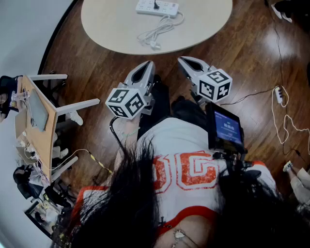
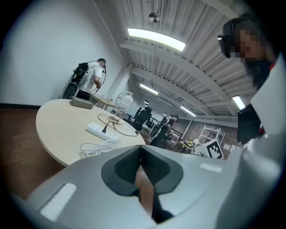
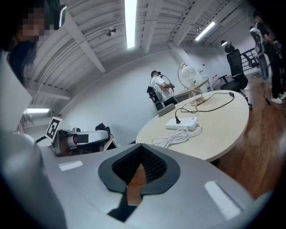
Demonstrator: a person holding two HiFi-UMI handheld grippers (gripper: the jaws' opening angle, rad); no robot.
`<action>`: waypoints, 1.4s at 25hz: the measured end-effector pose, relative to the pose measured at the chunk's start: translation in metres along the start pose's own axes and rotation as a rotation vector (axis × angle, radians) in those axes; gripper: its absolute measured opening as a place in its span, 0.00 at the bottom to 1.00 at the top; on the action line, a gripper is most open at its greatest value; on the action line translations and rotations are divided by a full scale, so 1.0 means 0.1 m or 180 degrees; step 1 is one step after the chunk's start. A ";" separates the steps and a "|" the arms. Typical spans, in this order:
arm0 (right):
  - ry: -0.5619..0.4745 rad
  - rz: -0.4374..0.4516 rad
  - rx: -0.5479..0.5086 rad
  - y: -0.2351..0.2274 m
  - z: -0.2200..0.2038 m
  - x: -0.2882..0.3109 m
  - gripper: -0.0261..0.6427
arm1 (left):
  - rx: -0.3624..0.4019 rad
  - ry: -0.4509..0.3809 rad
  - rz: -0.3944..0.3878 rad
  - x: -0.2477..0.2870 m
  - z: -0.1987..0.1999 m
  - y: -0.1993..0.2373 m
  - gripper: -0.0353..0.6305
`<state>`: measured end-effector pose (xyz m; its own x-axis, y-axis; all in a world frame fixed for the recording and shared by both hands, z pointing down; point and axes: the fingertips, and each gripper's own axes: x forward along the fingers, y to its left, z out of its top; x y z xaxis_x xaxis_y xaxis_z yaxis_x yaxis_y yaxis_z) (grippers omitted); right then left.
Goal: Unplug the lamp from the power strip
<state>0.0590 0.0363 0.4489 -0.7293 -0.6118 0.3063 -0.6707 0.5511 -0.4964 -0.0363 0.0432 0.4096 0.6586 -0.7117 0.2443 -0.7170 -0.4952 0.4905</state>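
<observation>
A white power strip (image 1: 156, 7) lies on the round beige table (image 1: 111, 29), with a black plug (image 1: 156, 5) in it and its white cord (image 1: 157, 33) coiled in front. In the gripper views the power strip (image 2: 102, 131) (image 3: 184, 124) shows, and a black cable (image 3: 214, 99) loops from the plug (image 3: 178, 120) across the table. My left gripper (image 1: 144, 71) and right gripper (image 1: 187, 61) hang side by side over the wooden floor, short of the table's near edge. Both are shut with nothing between the jaws (image 2: 140, 150) (image 3: 140, 146).
A wooden chair (image 1: 36, 114) stands at the left. Thin cables and a small adapter (image 1: 279, 94) lie on the floor at the right. A screen (image 1: 225, 127) is mounted at my waist. Another person (image 2: 91, 77) stands beyond the table, with office chairs (image 2: 142, 118) farther back.
</observation>
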 end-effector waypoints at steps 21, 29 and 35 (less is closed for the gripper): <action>0.0081 -0.0445 -0.0067 -0.50 0.68 1.11 0.04 | -0.0041 0.0161 -0.0443 0.93 0.74 1.11 0.05; 0.0136 -0.0787 0.0049 -0.76 0.68 1.20 0.04 | 0.0087 0.0460 -0.0597 1.31 0.65 1.42 0.05; 0.0247 -0.0802 0.0118 -0.87 0.65 1.21 0.04 | 0.0090 0.0668 -0.0598 1.60 0.57 1.54 0.05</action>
<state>0.0375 -0.1228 0.4763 -0.5490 -0.6810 0.4846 -0.8281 0.3648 -0.4256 -0.0540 -0.1756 0.4763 0.8113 -0.4889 0.3206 -0.5821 -0.6244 0.5208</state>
